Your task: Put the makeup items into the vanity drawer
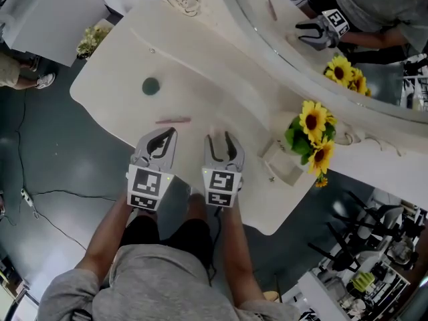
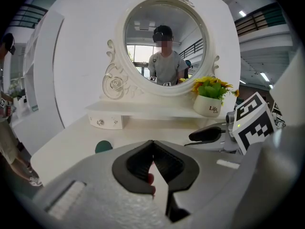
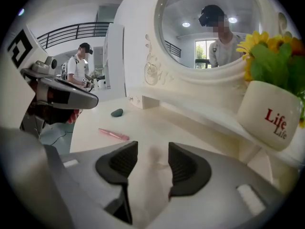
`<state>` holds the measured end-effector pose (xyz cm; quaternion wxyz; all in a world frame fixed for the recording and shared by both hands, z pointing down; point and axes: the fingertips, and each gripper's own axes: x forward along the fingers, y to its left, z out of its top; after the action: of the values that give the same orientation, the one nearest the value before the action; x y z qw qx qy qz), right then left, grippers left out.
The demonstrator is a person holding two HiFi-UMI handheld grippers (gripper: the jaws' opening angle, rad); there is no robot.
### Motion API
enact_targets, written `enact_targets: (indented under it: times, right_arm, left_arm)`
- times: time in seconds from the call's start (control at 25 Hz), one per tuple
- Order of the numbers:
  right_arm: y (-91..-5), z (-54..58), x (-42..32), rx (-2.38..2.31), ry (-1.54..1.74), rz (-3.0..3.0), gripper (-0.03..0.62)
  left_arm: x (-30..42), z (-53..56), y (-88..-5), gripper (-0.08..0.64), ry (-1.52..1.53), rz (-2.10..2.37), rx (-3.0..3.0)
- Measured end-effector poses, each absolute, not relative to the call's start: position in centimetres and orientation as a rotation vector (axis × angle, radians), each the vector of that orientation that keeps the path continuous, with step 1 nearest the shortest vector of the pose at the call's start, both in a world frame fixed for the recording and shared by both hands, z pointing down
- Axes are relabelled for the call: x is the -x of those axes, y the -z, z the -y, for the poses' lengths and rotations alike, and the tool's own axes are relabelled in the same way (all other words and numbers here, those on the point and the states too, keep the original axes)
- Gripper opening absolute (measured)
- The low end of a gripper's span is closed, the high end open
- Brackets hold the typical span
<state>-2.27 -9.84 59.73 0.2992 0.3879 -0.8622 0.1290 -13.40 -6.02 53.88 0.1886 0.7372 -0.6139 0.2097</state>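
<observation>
A pink stick-shaped makeup item point(image 1: 174, 120) point(image 3: 113, 134) lies on the white vanity top point(image 1: 120, 105). A dark green round item point(image 1: 150, 85) point(image 2: 103, 147) point(image 3: 116, 112) lies farther back on the left. My left gripper point(image 1: 170, 133) point(image 2: 152, 146) hovers just short of the pink stick, jaws shut with nothing gripped. Beside it, my right gripper point(image 1: 221, 139) point(image 3: 152, 152) stands open; only a faint pale blur on the tabletop shows between its jaws. A small drawer unit with knobs point(image 2: 107, 121) point(image 3: 138, 100) sits under the mirror shelf.
A white pot of sunflowers point(image 1: 309, 139) point(image 2: 209, 106) point(image 3: 269, 120) stands on the shelf at the right, beside another small drawer box point(image 1: 282, 166). The round mirror point(image 1: 334, 39) rises behind. The table's front edge is near my body; another person stands at far left.
</observation>
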Motion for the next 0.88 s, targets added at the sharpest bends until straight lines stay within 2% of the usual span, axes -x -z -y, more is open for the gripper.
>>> enact_targets:
  times: [0.16,0.28,0.56,0.88]
  right_arm:
    - [-60.7,9.9,2.4,-1.017,-0.350,2.265,0.201]
    - [-61.1,10.1,2.3,-1.023,-0.338,2.240,0.129]
    - [-61.4,9.9,2.2,-1.018,-0.330,2.224,0.057]
    - [-60.1,10.1,2.0,-1.038,-0.329,2.245,0.028]
  left_arm:
    - [13.7,5.7,-54.2,0.011,-0.592,1.731,-2.059]
    - [13.9,5.5,-54.4,0.011,-0.595,1.732,-2.048]
    - [14.2,5.1,-54.5,0.009,-0.612,1.738,-2.041]
    - [14.1,5.2,-53.3,0.011,-0.605,1.746,-2.066]
